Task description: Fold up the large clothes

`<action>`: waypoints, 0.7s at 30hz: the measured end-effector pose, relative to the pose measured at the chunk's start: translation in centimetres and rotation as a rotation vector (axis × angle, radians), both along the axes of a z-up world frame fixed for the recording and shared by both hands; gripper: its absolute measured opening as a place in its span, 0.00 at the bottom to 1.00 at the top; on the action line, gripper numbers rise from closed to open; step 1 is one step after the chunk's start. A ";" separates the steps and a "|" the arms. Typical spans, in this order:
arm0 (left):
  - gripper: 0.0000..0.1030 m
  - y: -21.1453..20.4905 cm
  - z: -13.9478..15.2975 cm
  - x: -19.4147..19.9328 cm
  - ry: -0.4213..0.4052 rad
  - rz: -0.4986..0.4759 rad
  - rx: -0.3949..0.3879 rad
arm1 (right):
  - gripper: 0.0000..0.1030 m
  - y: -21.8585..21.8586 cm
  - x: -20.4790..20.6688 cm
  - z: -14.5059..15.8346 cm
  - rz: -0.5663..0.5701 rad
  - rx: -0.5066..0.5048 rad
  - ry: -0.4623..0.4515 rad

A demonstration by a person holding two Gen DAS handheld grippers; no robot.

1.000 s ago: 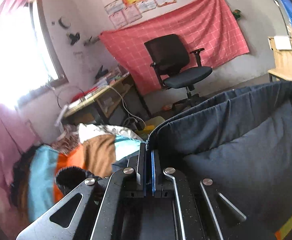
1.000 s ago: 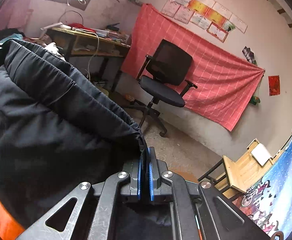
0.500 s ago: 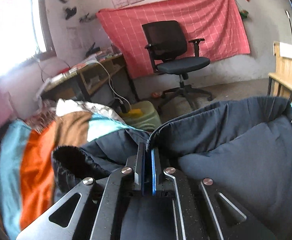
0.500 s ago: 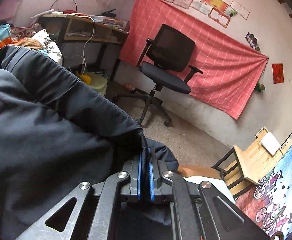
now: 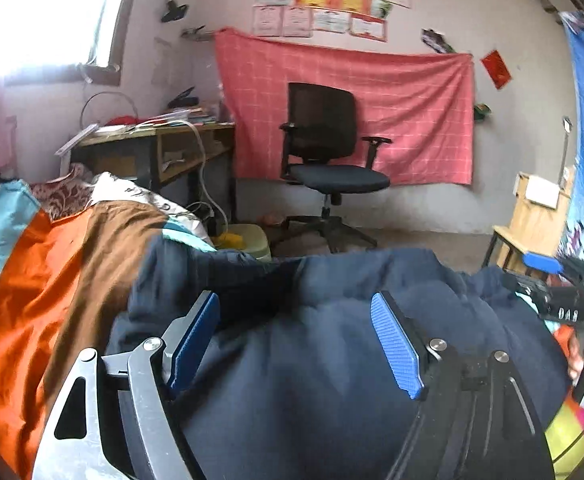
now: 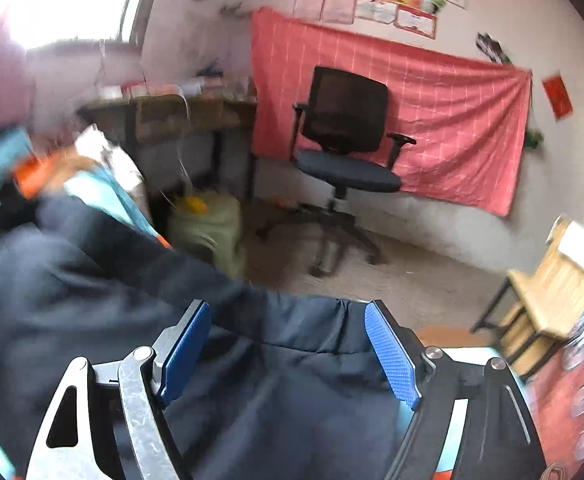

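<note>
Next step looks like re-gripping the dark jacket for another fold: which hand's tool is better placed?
Left, marginally. Both tools have just been opening and neither grips. The left tool sits over the dark jacket, whose bulk and edge are in sharp view. The right tool also straddles cloth, but its view is blurred.

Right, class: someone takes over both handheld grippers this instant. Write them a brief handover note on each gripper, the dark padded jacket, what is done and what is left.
Left gripper: jaws have just been opening, now wide; the dark navy padded jacket lies below and between them, not pinched.
Right gripper: the same, jaws just opened, the jacket's hem between the pads, unpressed.
Jacket: bunched on the striped blanket, released by both.
Done: one fold apparently carried over and let go.
Left: check the shape, then regrip for any further folds.
</note>
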State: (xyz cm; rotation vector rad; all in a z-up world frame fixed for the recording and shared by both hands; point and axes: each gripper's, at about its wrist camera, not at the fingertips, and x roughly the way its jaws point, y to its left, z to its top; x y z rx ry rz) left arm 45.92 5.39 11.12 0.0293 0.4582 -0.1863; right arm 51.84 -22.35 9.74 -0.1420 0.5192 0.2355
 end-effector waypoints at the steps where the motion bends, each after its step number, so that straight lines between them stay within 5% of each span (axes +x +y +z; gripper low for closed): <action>1: 0.71 -0.4 -0.2 -0.5 0.002 -0.012 0.006 | 0.76 0.1 -0.3 0.3 0.031 0.047 0.017; 8: 0.76 -2.9 -3.4 0.5 0.098 -0.070 0.041 | 0.76 3.2 -0.1 -1.5 0.194 0.186 0.141; 11: 0.88 -3.3 -3.6 2.7 0.091 0.008 0.068 | 0.76 4.9 1.0 -2.6 0.190 0.127 0.141; 17: 0.88 -2.4 -4.8 7.0 0.106 0.079 0.043 | 0.76 7.1 4.4 -4.2 0.130 0.003 0.146; 21: 0.89 -1.5 -5.4 8.1 0.104 0.102 0.064 | 0.76 7.2 6.8 -5.5 0.112 0.010 0.180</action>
